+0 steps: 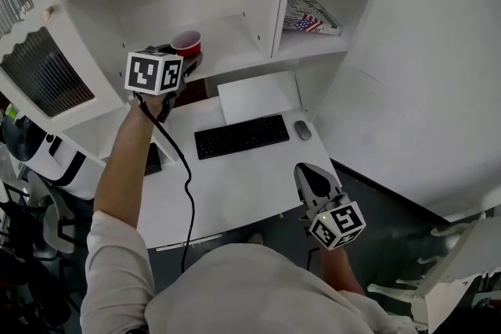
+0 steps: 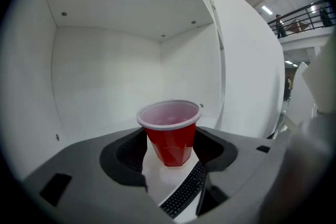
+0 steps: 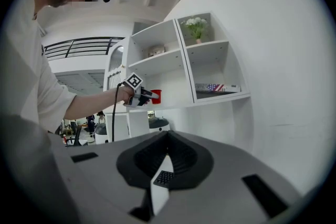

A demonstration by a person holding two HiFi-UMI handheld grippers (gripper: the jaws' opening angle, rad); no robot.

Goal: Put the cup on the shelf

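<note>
A red plastic cup (image 1: 186, 41) with a white inside stands upright at the front edge of the white shelf (image 1: 235, 43), in the middle compartment. My left gripper (image 1: 190, 59) is shut on the cup (image 2: 171, 136), one dark pad against each side of it. Its base is hidden, so I cannot tell if it rests on the shelf board. My right gripper (image 1: 307, 172) hangs low over the desk's front right corner, shut and holding nothing. The right gripper view shows its jaws (image 3: 168, 139) meeting, and far off the cup (image 3: 156, 96) at the shelf (image 3: 210, 99).
Below the shelf, a white desk (image 1: 235, 184) carries a black keyboard (image 1: 241, 135), a grey mouse (image 1: 302, 130) and a white sheet (image 1: 254, 96). A flag-printed book (image 1: 311, 16) lies in the compartment to the right. A black cable (image 1: 188, 192) hangs from the left gripper.
</note>
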